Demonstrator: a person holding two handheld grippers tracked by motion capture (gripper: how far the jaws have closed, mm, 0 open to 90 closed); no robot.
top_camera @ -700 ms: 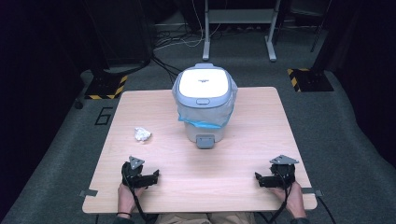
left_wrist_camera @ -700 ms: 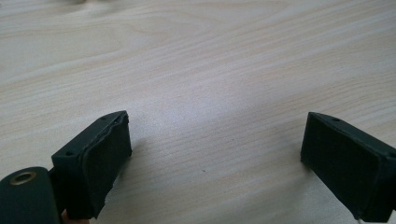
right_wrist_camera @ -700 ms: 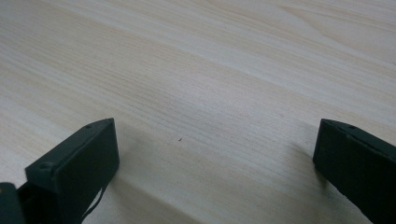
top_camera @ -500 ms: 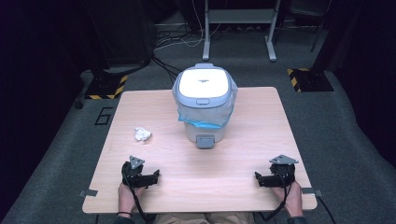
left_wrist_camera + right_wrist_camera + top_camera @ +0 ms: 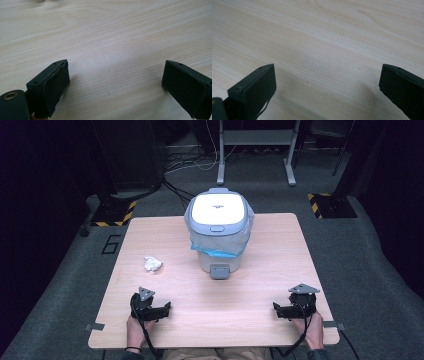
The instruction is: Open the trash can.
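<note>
Pale wood grain covers the desk (image 5: 260, 270), and a white-lidded bin (image 5: 219, 232) lined with a clear bag with a blue band stands upright past the desk's middle, toward twelve o'clock; its grey foot pedal faces six o'clock, toward the person. A crumpled white paper wad (image 5: 152, 264) lies at about nine o'clock from the bin, well apart from it. The left gripper (image 5: 165, 310) rests at seven o'clock, the right gripper (image 5: 277, 310) at five o'clock. Both point inward, jaws standing wide apart, bare wood between them.
</note>
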